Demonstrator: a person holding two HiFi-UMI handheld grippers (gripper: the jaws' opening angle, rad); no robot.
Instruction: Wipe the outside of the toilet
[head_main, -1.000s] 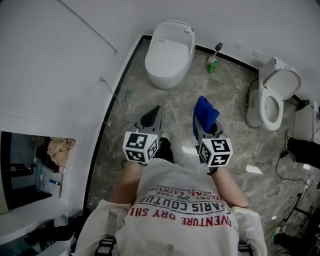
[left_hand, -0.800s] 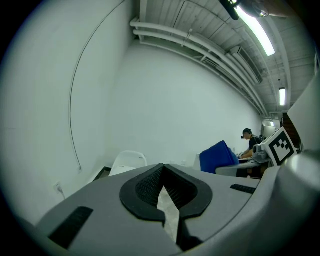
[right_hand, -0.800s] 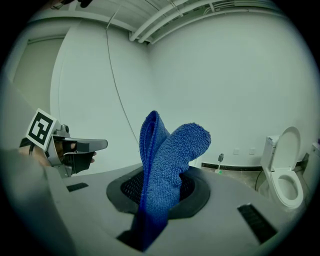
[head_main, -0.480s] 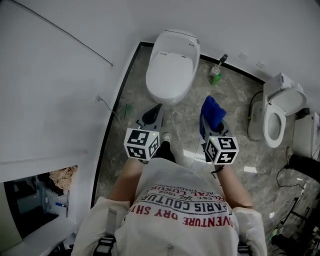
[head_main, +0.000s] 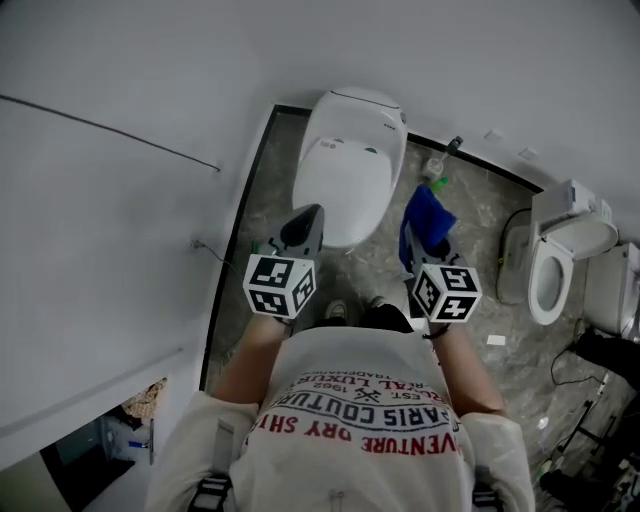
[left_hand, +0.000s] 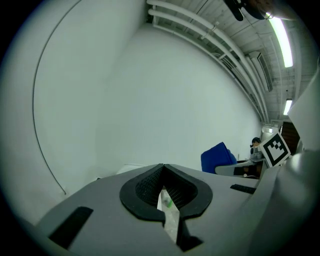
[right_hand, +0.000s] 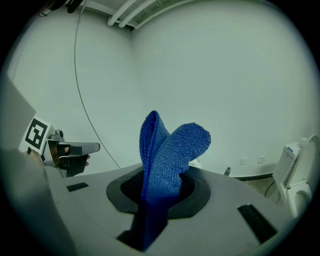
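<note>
A white toilet (head_main: 345, 160) with its lid down stands against the wall just ahead of me. My left gripper (head_main: 306, 218) is shut with nothing in it, its tip over the near left edge of the lid. In the left gripper view the left gripper (left_hand: 163, 172) shows only a thin slit between its jaws. My right gripper (head_main: 424, 240) is shut on a blue cloth (head_main: 425, 212), held just right of the toilet's bowl. In the right gripper view the cloth (right_hand: 170, 150) stands up folded out of the right gripper (right_hand: 160, 180).
A second toilet (head_main: 555, 265) with its seat up stands at the right. A green bottle (head_main: 437, 167) sits on the marble floor (head_main: 480, 215) by the back wall. A white wall (head_main: 120, 200) runs close along the left, with a thin cable on it.
The person has stepped forward. The closed toilet is now much nearer, and both grippers have come up to its front, the right one still carrying the cloth.
</note>
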